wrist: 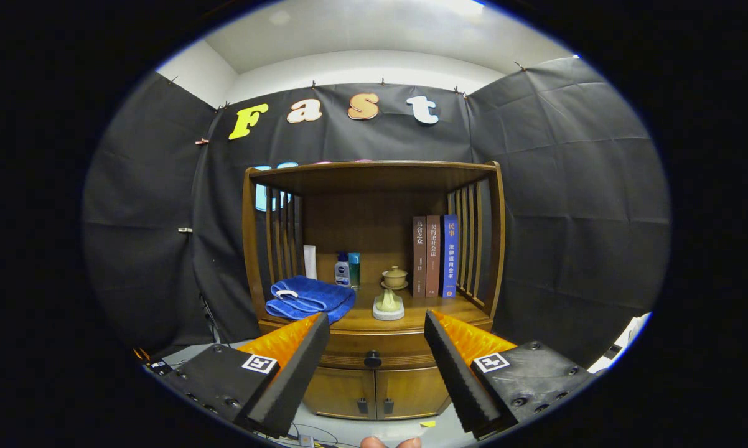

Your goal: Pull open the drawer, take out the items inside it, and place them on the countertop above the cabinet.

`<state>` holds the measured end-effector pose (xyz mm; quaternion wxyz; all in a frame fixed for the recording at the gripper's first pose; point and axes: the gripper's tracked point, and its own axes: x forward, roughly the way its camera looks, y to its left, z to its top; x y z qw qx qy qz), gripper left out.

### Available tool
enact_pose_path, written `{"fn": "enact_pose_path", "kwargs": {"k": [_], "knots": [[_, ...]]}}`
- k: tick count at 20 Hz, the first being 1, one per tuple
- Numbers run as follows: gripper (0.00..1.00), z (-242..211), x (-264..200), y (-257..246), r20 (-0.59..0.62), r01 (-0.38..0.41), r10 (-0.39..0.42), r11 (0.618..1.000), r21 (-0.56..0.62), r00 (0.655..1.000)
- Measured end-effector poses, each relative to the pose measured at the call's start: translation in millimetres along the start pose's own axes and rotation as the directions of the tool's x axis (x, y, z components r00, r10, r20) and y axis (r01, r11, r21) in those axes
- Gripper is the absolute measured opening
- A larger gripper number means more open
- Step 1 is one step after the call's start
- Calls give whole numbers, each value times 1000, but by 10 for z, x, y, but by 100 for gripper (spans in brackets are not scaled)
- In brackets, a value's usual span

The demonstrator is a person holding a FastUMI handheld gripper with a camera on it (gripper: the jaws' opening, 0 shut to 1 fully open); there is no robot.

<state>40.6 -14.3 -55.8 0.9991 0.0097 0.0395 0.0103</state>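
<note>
While the drawer (374,348) sits closed, gripper (377,330) hovers — fingers apart (unloaded).

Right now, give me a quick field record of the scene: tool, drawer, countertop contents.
tool: open, fingers spread, holding nothing
drawer: shut, round dark knob between the fingers, beyond the tips
cabinet doors: two, shut, below the drawer
countertop: wooden, under a shelf roof
on countertop: folded blue towel left front; two bottles behind it; small figurine on a round base centre; lidded cup behind; three upright books right
task progress: drawer not yet pulled
</note>
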Motion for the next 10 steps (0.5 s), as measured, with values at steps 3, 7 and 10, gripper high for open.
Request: {"fn": "enact_pose_path", "kwargs": {"k": [3,7,10], "knots": [[99,14,-1,20,3,-6,6,1000,2,1000],[99,2,-1,16,2,-7,7,1000,6,1000],[99,9,3,20,5,-5,5,1000,8,1000]]}}
